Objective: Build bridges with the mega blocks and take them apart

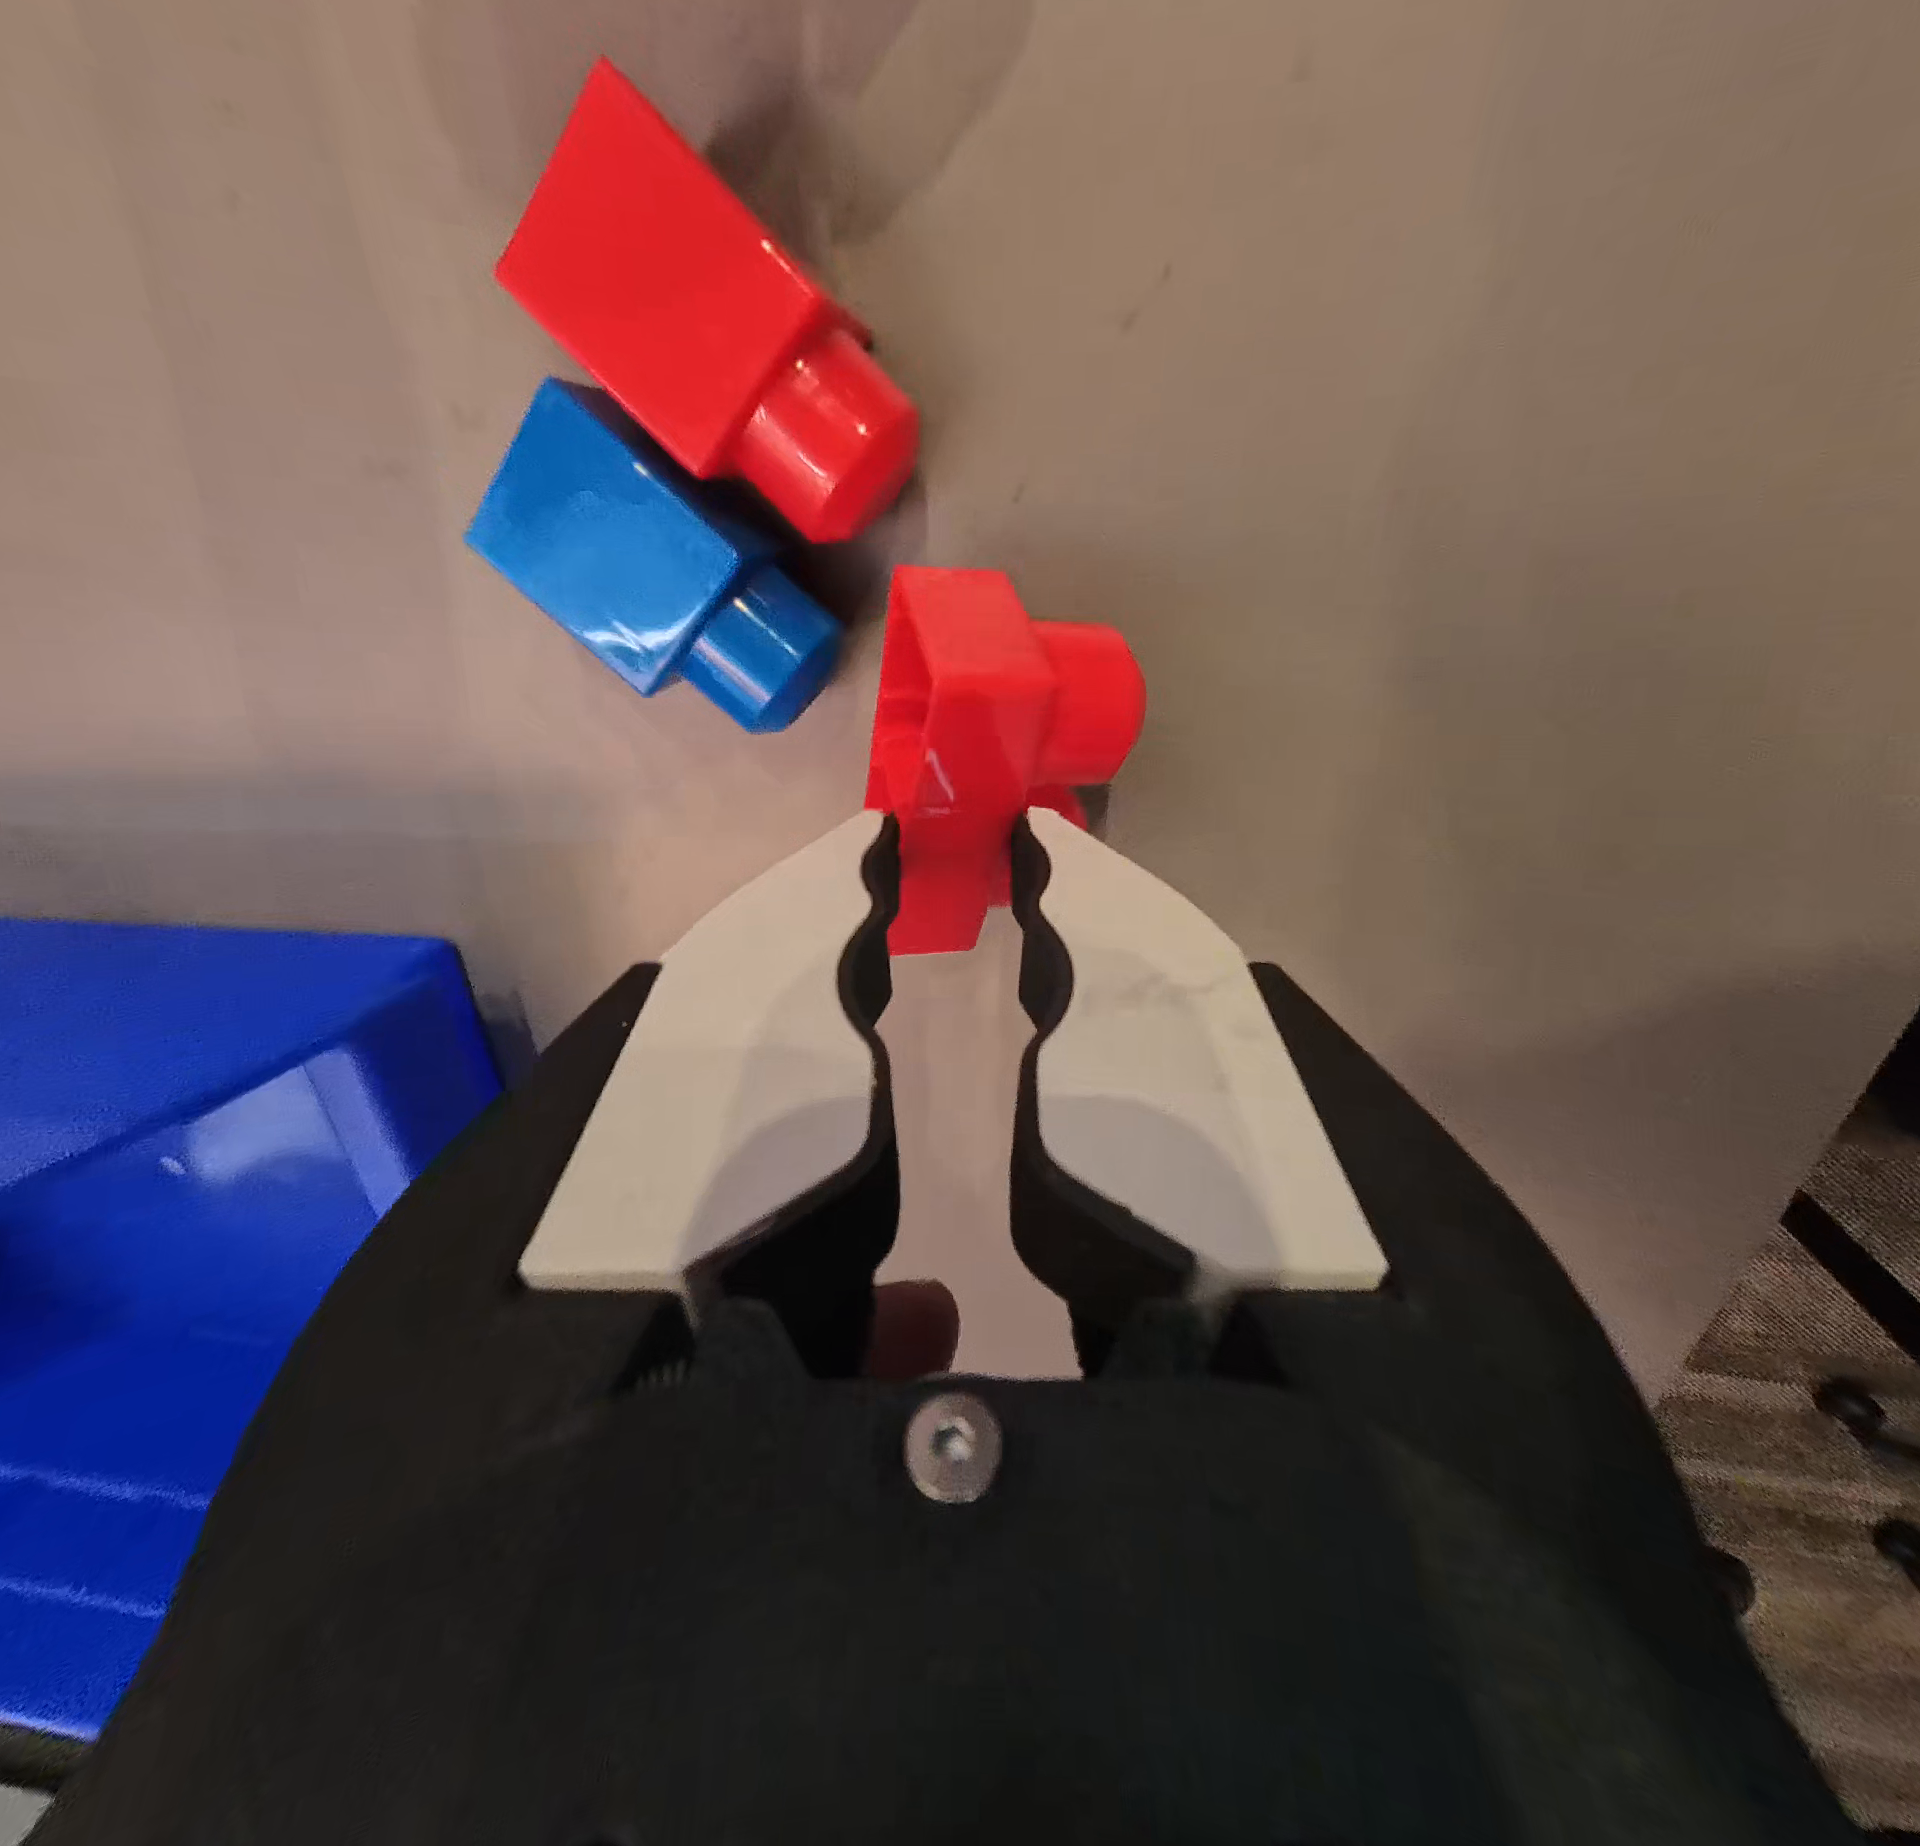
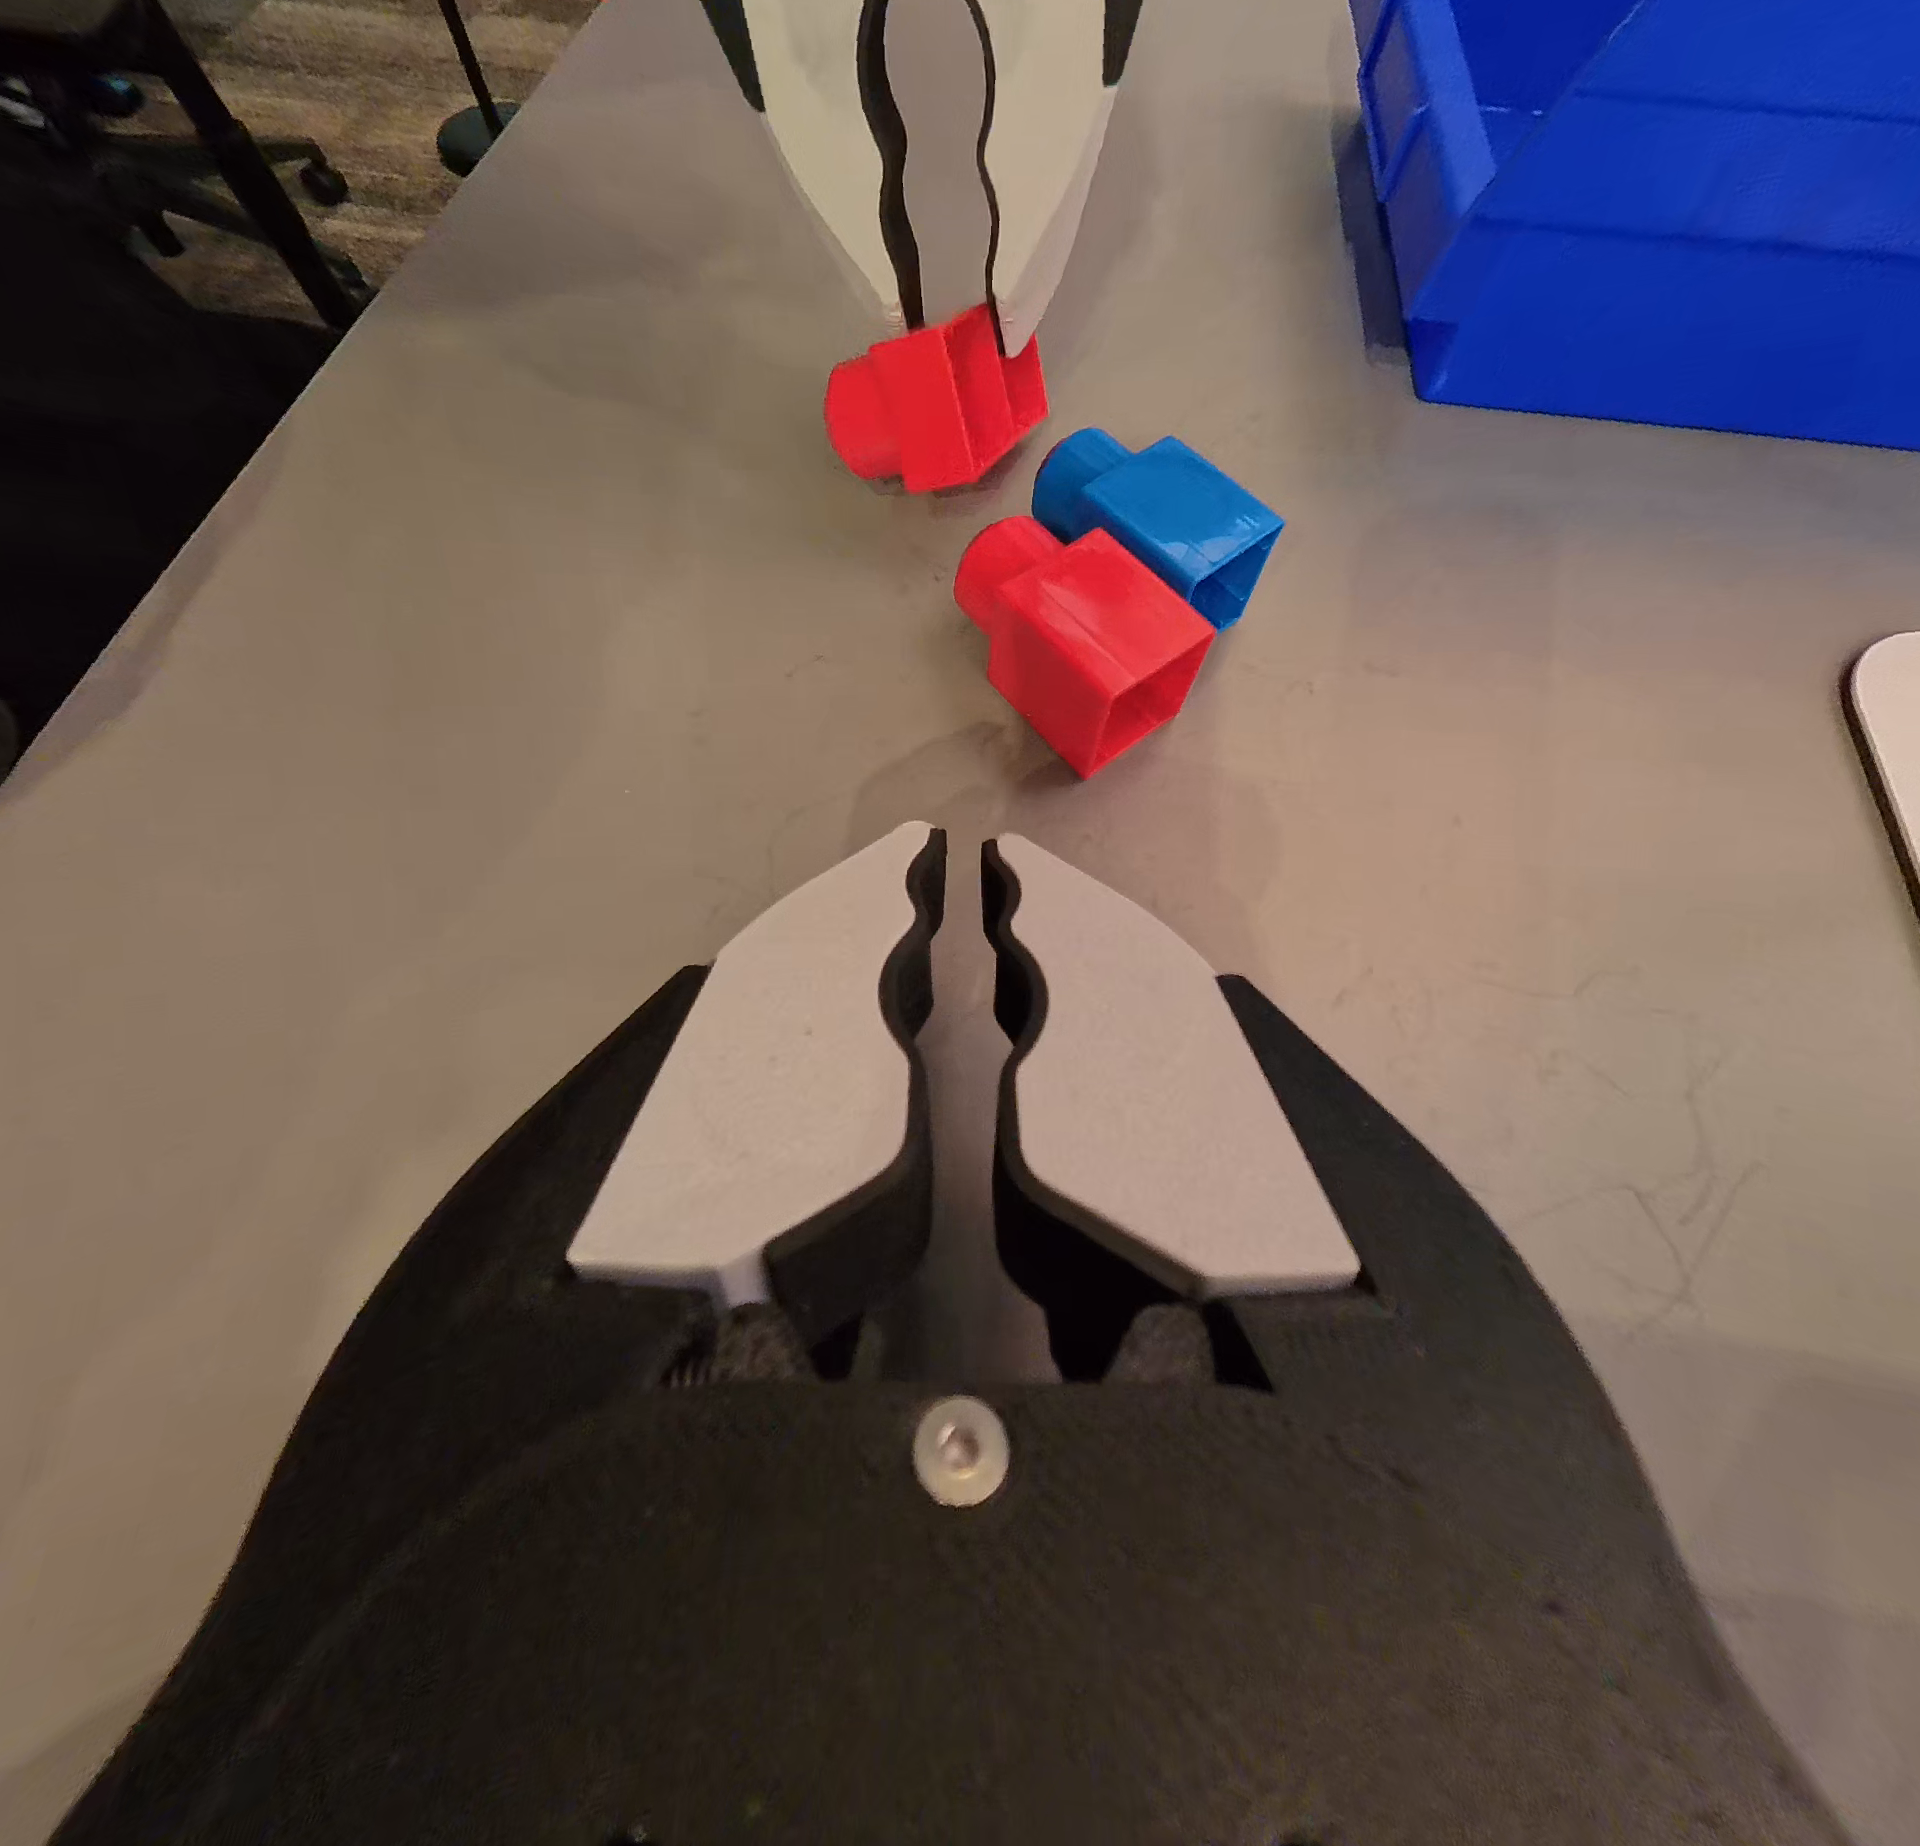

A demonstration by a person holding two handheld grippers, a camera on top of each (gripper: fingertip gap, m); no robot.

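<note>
Left wrist view: left gripper (image 1: 951, 820) clamping small red block (image 1: 977, 716), pads pressing its sides; red block (image 1: 707, 310) and blue block (image 1: 634, 560) lying touching on worktop (image 1: 1455, 446), blue bin (image 1: 208, 1121) nearby

Right wrist view: right gripper (image 2: 963, 840) hovering narrow, holding nothing, just short of same pair

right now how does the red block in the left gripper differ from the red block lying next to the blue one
The gripped red block is pinched by one wall in the left gripper; the loose red block lies free on the table. The gripped one stands apart, while the loose one touches the blue block. Both are red and lie sideways.
</note>
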